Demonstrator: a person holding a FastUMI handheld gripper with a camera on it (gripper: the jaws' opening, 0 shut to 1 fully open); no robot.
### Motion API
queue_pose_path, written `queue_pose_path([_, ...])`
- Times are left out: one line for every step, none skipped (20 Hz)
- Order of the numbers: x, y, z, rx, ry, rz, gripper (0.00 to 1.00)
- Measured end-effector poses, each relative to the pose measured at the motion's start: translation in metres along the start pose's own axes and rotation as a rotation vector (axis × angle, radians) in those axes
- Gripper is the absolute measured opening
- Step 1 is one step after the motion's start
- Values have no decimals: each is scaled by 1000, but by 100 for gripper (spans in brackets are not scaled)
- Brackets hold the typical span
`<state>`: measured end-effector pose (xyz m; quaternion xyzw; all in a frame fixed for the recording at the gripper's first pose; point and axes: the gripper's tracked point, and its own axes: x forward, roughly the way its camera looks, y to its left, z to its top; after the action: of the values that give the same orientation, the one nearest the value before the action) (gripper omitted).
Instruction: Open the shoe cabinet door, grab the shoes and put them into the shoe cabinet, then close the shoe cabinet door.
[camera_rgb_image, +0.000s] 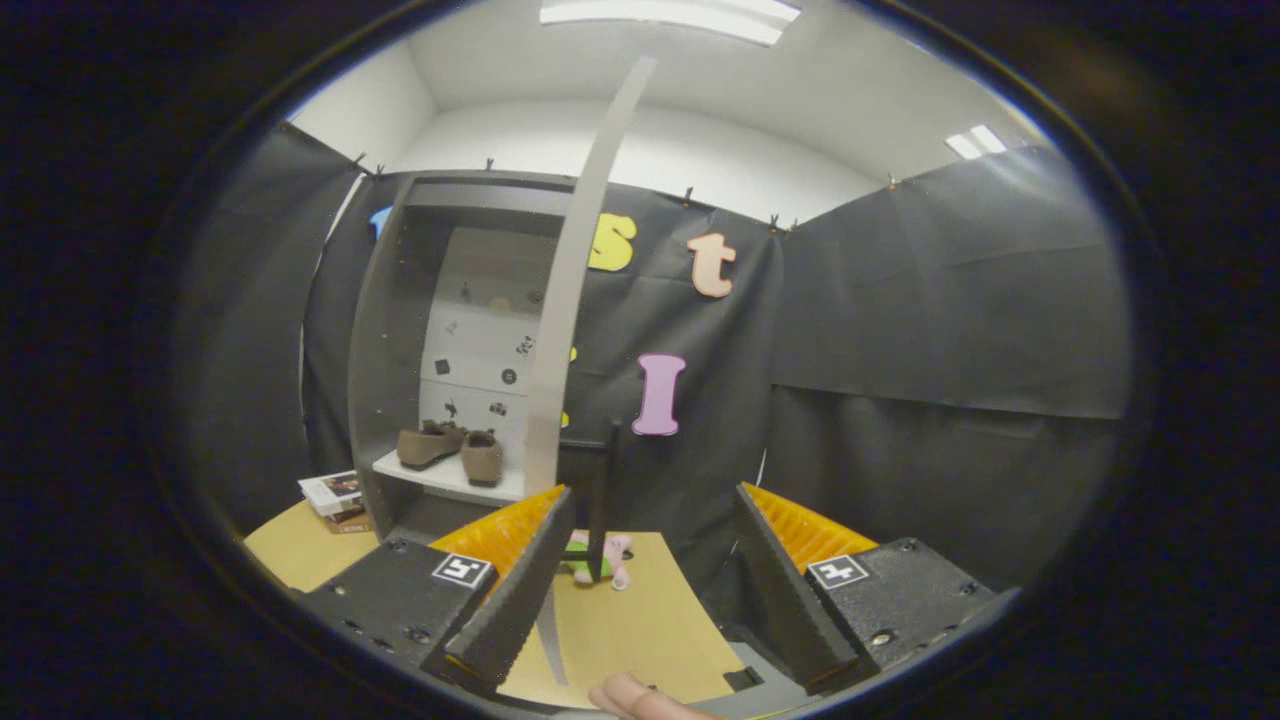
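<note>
The shoe cabinet (385, 350) stands ahead and to the left, dark grey with a white back panel. Its door (570, 280) is swung open and shows edge-on as a tall pale strip. A black handle (603, 480) sticks out from the door, just ahead of the left finger. Two brown shoes (450, 450) sit side by side on the white shelf (440, 480) inside. My gripper (645, 580) is open, with nothing between its black fingers (515, 590). The door's lower edge runs down close to the left finger.
A small pink and green soft toy (598, 560) lies on the tan floor mat (640, 620) beyond the fingers. A stack of books (335, 500) lies left of the cabinet. A fingertip (630, 695) shows at the bottom. Black cloth walls close off the right side.
</note>
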<state>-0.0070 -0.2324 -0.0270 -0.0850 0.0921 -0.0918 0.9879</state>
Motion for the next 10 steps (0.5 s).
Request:
queue_pose_path([-1,3,2,1,-3,-12,96])
queue_pose_path([-3,4,5,2,-8,-24,95])
queue_pose_path([-3,6,3,7,-9,-31,92])
queue_pose_path([-5,9,4,22,-10,-33,91])
queue_pose_path([-6,12,5,38,-8,-29,91])
queue_pose_path([-7,15,4,55,-3,-23,90])
queue_pose_path([-7,16,4,70,1,-13,91])
queue_pose_path([-8,19,4,87,7,-1,90])
queue_pose_path([-9,22,4,94,7,10,90])
queue_pose_path([-10,25,4,91,7,17,90])
